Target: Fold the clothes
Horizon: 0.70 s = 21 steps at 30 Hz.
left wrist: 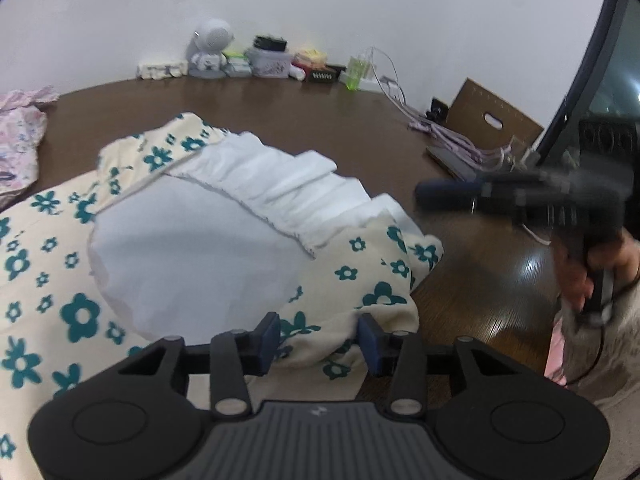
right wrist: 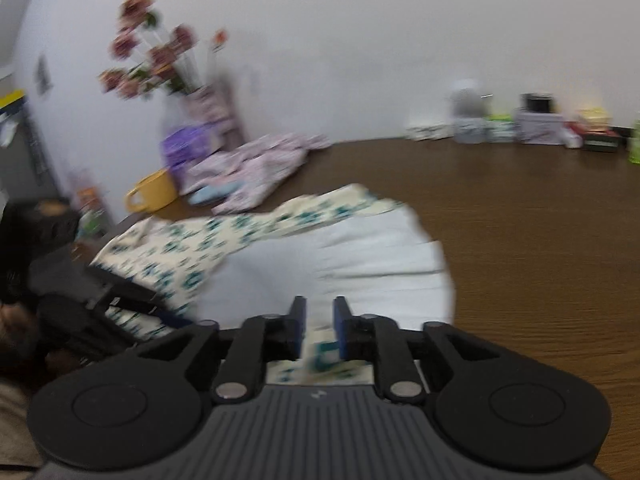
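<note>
One garment (left wrist: 52, 276), cream with teal flowers and a white lining (left wrist: 192, 260) turned outward, lies on the brown table (left wrist: 320, 108), its white gathered band facing the far wall. One second garment (right wrist: 256, 168), pink-patterned, lies crumpled near the table's far left edge, well apart from the first. Two hand-held grippers are in view. The left hand-held gripper (left wrist: 319, 340) has its two blue-padded fingers spread, with a fold of the flowered fabric lying between them; the pads do not press on it. The right hand-held gripper (right wrist: 320, 328) shows its two fingers a narrow gap apart above the near edge of the flowered garment; the right wrist view is motion-blurred, and whether the pads pinch the cloth cannot be told. In the left wrist view the right hand-held gripper is seen from the side, blurred, raised above the table to the right of the garment, with one hand (left wrist: 592, 268) on its handle. One yellow cup (right wrist: 150, 194) stands beside the pink garment. One vase of flowers (right wrist: 160, 60) stands behind it. A row of small items (left wrist: 256, 60) lines the far wall.
</note>
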Available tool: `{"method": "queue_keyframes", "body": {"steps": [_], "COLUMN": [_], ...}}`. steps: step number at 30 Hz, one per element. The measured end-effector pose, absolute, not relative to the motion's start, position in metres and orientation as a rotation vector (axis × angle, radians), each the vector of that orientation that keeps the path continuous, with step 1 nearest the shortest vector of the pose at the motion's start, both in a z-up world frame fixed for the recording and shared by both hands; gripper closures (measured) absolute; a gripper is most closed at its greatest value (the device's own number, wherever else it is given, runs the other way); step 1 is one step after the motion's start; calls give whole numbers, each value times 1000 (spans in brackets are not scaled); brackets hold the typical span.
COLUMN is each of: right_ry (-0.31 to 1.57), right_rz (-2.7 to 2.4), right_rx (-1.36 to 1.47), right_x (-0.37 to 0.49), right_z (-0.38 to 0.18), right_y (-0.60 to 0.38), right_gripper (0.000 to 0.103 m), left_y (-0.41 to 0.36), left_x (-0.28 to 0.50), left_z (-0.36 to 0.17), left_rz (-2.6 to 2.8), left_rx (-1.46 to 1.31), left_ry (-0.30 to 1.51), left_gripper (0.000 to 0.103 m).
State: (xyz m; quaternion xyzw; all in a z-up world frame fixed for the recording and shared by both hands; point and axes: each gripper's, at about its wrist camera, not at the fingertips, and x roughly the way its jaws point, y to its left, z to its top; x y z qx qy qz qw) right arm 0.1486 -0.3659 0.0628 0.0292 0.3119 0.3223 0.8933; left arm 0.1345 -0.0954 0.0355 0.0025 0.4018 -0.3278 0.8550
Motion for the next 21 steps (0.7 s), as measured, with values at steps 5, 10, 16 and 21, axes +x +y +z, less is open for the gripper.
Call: {"method": "queue_keyframes", "body": {"steps": [5,10,16,21], "right_ry": [704,685,673,661], "right_rz": [782,750,678,664], "right_rx": [13,-101,-131,-78], "right_x": [140,126,126,127], "right_z": [41,26,19,25], "right_y": [-321,-298,-302,-312], "right_gripper": [76,77,77,77], "left_y": [-74,-50,-26,-11], "left_x": [118,103,90,78], "left_z": [45,44,32,30], "left_rz": [-623,-547,-487,-461], "left_rx": [-3,-18,-45,-67], "left_ry": [808,806,844,837], "left_gripper": [61,64,65,65]}}
